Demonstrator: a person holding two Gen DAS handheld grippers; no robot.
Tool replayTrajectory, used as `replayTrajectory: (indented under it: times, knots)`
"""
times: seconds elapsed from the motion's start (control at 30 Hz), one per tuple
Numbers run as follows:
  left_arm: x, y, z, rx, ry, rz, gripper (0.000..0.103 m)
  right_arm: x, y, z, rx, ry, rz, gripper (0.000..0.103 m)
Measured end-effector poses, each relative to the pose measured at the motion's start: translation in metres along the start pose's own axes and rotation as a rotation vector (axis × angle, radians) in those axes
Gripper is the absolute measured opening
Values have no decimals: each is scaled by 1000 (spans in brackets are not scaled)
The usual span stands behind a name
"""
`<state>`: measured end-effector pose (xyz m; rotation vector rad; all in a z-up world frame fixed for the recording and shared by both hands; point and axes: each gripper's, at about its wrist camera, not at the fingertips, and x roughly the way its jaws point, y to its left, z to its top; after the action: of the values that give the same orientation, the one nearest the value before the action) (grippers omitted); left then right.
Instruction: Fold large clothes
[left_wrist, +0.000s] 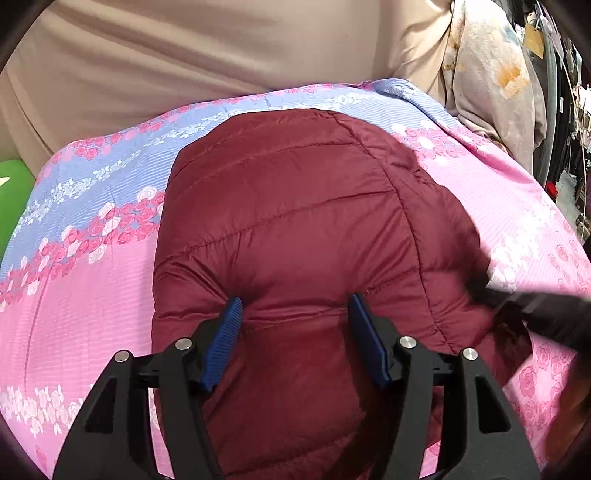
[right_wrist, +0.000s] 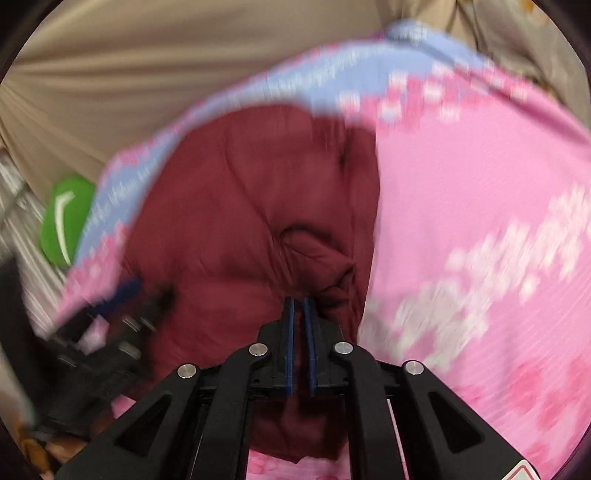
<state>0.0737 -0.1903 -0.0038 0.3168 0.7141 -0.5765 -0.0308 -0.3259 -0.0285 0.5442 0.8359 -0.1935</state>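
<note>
**Maroon puffer jacket on a floral bedspread, one gripper spread over it, the other pinched into its edge**

I see a maroon quilted jacket (left_wrist: 295, 221) lying bunched in the middle of a pink and lavender bedspread (left_wrist: 85, 295) printed with roses. Behind the bedspread hangs a beige fabric (left_wrist: 166, 55), and a green object (right_wrist: 64, 221) peeks out at its left edge.

My left gripper (left_wrist: 295, 310) sits over the near part of the jacket with its blue-padded fingers (left_wrist: 225, 332) spread wide, both tips pressing into the puffy fabric and nothing clamped between them.

My right gripper (right_wrist: 299, 306) has its fingers drawn almost together, only a thin slit between the blue pads. The tips are buried in a gathered fold at the jacket's near right edge, where maroon cloth bunches around them, so it looks pinched on the jacket. The right wrist view is motion-blurred, so I cannot make out finer detail of the grip.

In the left wrist view, the right gripper shows as a dark blurred shape touching the jacket's right side.
</note>
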Motion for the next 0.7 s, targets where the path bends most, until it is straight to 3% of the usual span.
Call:
replayTrajectory:
  times: [0.13, 0.23, 0.27, 0.3, 0.33, 0.37, 0.43, 0.57, 0.7]
  knots:
    - [-1, -2, -2, 23, 1, 10, 62, 7, 3, -8, -7, -19, -15, 1]
    - [-19, 13, -2, -24, 4, -64, 66, -8, 4, -9, 13, -8, -6, 6]
    - [-32, 24, -3, -56, -15, -101, 70, -20, 2, -11, 19, -28, 1, 14]
    - [-38, 30, -4, -73, -25, -113, 82, -31, -1, -12, 24, -52, 0, 37]
    - [-47, 41, -4, -100, -40, -126, 90, -44, -5, -14, 35, -93, -12, 67]
    - [-53, 50, -4, -119, -51, -134, 91, -52, -9, -16, 44, -124, -22, 74]
    - [-59, 71, -2, -160, -53, -159, 94, -64, -19, -19, 64, -158, -29, 75]
    - [-30, 104, -1, -269, 40, -212, 94, -45, -44, -18, 178, -69, 67, 76]
    - [7, 111, -10, -340, 150, -298, 94, -13, -53, -23, 252, 29, 206, 78]
